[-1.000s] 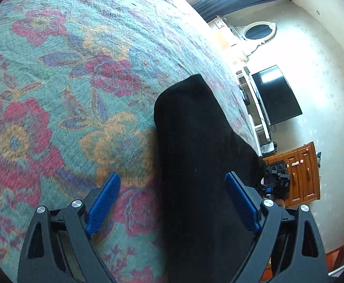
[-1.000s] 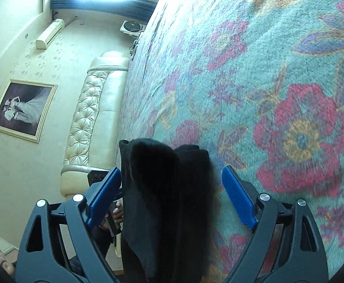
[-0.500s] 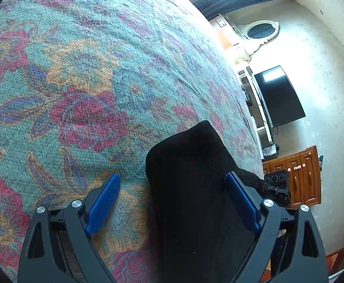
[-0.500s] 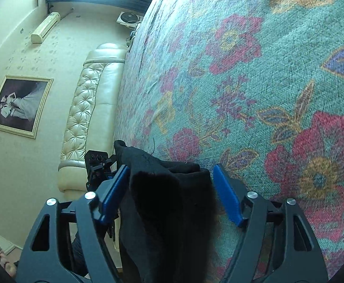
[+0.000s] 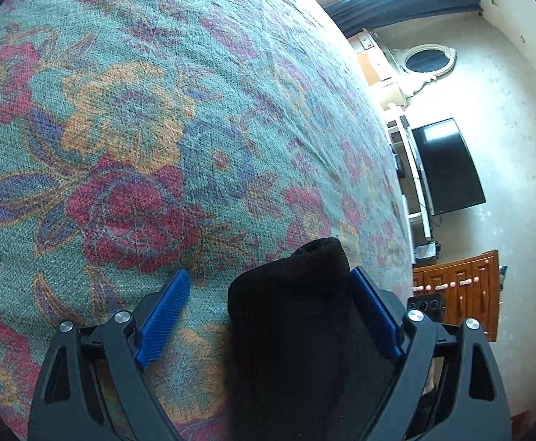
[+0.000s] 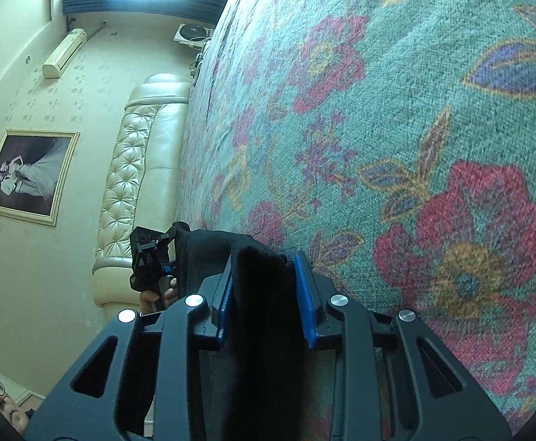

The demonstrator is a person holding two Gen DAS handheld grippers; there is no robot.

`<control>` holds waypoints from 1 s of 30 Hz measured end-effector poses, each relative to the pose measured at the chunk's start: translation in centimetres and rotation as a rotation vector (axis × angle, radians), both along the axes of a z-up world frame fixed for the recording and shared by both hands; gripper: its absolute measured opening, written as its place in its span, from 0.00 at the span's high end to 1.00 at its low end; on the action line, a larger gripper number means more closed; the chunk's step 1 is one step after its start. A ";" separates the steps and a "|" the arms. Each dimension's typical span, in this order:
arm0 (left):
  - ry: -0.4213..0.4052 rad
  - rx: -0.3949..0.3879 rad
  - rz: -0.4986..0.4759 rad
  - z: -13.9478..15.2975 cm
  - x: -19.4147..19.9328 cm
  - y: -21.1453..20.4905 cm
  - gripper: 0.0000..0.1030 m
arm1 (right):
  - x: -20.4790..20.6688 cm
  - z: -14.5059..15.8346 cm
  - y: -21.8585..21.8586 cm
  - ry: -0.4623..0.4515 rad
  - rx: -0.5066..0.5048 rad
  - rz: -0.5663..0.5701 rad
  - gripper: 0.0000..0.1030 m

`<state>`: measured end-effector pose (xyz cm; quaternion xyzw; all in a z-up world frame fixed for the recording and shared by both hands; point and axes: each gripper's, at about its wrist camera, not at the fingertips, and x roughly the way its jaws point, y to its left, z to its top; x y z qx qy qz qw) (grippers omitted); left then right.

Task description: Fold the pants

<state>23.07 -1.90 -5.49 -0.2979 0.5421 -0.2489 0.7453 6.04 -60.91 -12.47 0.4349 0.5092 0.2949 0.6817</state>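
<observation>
The black pants (image 5: 297,316) lie folded on a floral bedspread (image 5: 150,117). In the left wrist view my left gripper (image 5: 268,308) is open, its blue pads astride the near end of the pants, the right pad (image 5: 374,316) touching the cloth. In the right wrist view my right gripper (image 6: 264,290) has closed on the other end of the pants (image 6: 260,294), blue pads pressing both sides of the thick fold. The left gripper's body (image 6: 150,257) shows beyond the pants there.
The bedspread (image 6: 396,110) fills most of both views. A cream tufted headboard (image 6: 135,169) and framed picture (image 6: 29,176) are at left in the right wrist view. A television (image 5: 448,169) and wooden cabinet (image 5: 462,294) stand past the bed's edge.
My right gripper has closed from wide open onto the pants' end. Both grippers have slid back along the pants, so less black cloth reaches forward between the fingers.
</observation>
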 end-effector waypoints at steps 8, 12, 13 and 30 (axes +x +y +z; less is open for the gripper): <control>-0.031 0.078 -0.009 -0.9 -1.0 1.6 0.50 | -0.1 0.2 0.9 -0.004 0.014 -0.029 0.72; -0.053 -0.047 0.019 -0.5 -2.1 2.7 0.32 | -1.1 1.0 0.5 0.016 0.118 -0.050 0.42; -0.050 -0.084 0.030 -0.3 -2.7 3.1 0.25 | -1.7 1.4 0.5 0.009 0.127 -0.044 0.33; -0.102 -0.030 -0.148 0.6 -15.0 2.1 0.17 | -10.2 1.7 3.9 0.060 0.079 0.126 0.27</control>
